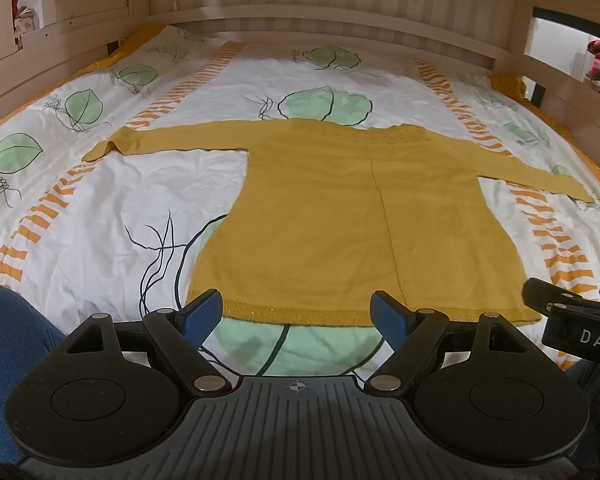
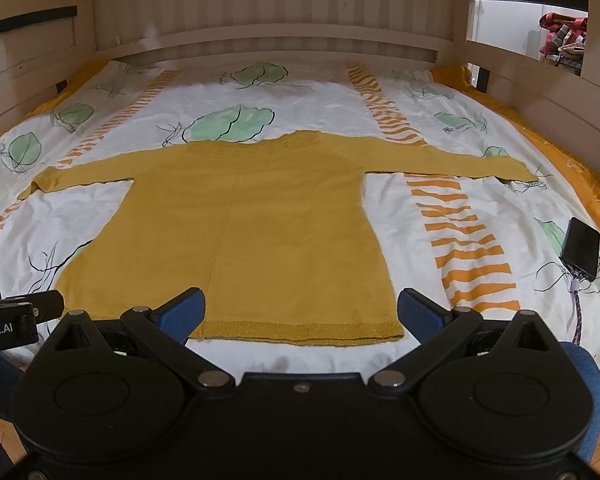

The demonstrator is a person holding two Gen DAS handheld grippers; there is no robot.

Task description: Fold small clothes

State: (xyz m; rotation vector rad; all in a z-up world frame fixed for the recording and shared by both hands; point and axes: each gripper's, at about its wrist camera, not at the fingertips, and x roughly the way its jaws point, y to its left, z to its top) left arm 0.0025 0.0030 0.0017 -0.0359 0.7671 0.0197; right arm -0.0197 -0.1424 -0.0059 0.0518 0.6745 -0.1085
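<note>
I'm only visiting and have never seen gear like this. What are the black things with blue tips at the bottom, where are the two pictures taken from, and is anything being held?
They are two hand-held grippers, each with a camera looking along its fingers. One picture comes from the left gripper, the other from the right gripper. Both are open and hold nothing. On the leaf-patterned bedcover a yellow sweater lies spread flat, sleeves out, not yet folded. A black phone with a cable lies at the right.
</note>
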